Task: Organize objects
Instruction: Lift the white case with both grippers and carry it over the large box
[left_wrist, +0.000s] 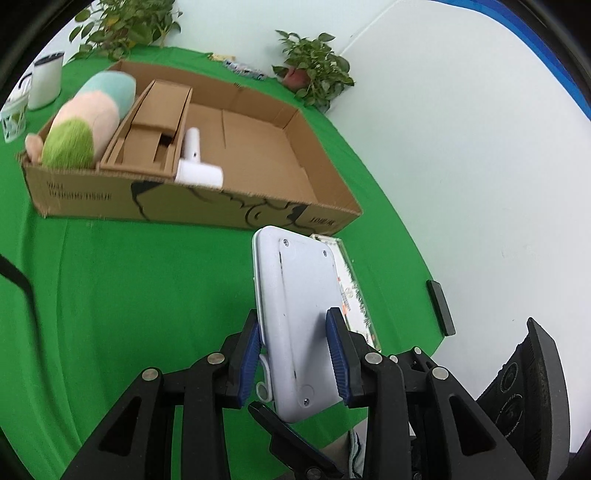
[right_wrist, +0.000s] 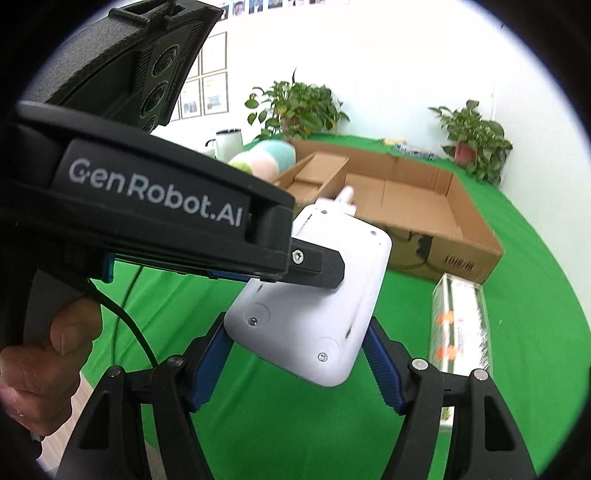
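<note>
Between my pads (left_wrist: 334, 354) of ribbed blue rubber sits a smooth matt plastic case (left_wrist: 299, 317); ahead, raw corrugated cardboard box (left_wrist: 258, 147) on green cloth (left_wrist: 129, 295).

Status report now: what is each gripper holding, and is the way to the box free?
Left gripper and right gripper both shut on white device. Device lifted above green cloth. Cardboard box ahead, right part bare, nothing between.

Pale grey flat case (left_wrist: 299, 317), back up with screws showing, tilted, raised above green cloth (left_wrist: 129, 295)
</note>
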